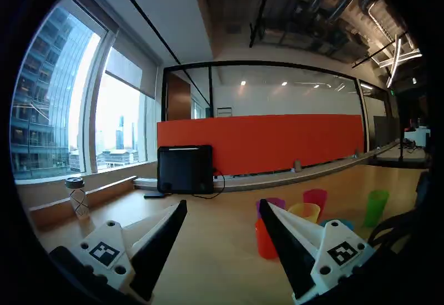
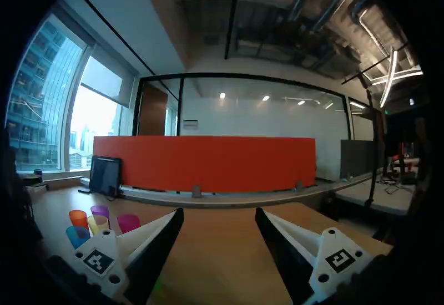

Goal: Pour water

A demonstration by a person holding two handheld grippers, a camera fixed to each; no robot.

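Left gripper view, left claw (image 1: 222,202) released, cups (image 1: 306,211) beyond, right gripper view, right claw (image 2: 219,211) released

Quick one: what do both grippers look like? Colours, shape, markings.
Left gripper and right gripper match: two white wedge-shaped jaws tapering to points, inner faces black. Each jaw carries a square black-and-white marker and small dark screw holes near its base.
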